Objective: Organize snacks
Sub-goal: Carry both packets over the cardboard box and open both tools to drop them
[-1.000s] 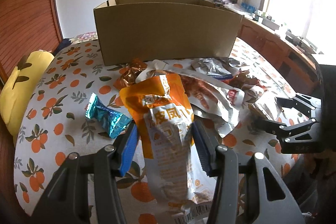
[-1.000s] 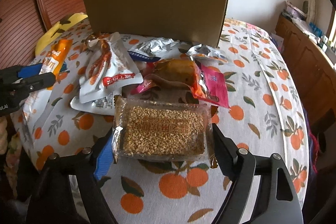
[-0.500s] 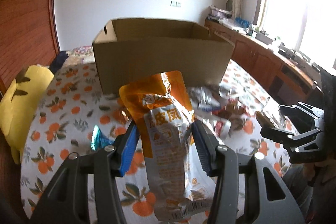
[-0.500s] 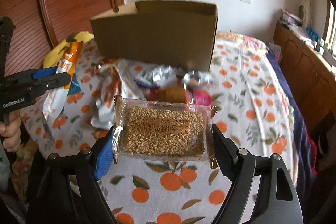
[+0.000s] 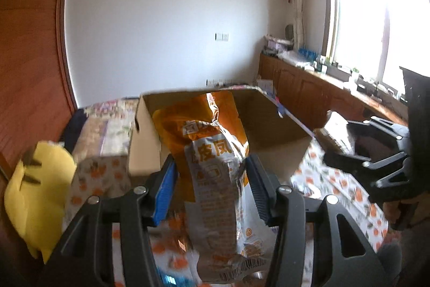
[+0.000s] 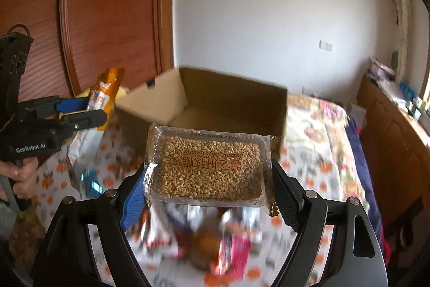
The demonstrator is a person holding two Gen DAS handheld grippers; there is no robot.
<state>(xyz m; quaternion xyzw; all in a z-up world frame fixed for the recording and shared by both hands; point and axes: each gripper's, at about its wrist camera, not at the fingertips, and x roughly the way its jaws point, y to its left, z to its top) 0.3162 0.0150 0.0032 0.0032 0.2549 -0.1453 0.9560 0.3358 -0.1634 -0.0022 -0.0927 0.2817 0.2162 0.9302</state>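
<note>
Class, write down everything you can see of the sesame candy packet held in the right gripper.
The sesame candy packet is a flat, rectangular, clear plastic wrapper, crimped at the ends, over a tray packed with golden sesame seeds. A brown label with Chinese characters and "Sesame Soft Candy" reads upside down in the right wrist view. The right gripper clamps it by its two short ends, its fingers pressing the sides. It is held flat in the air above the blurred snacks on the table, just in front of the open cardboard box.
</note>
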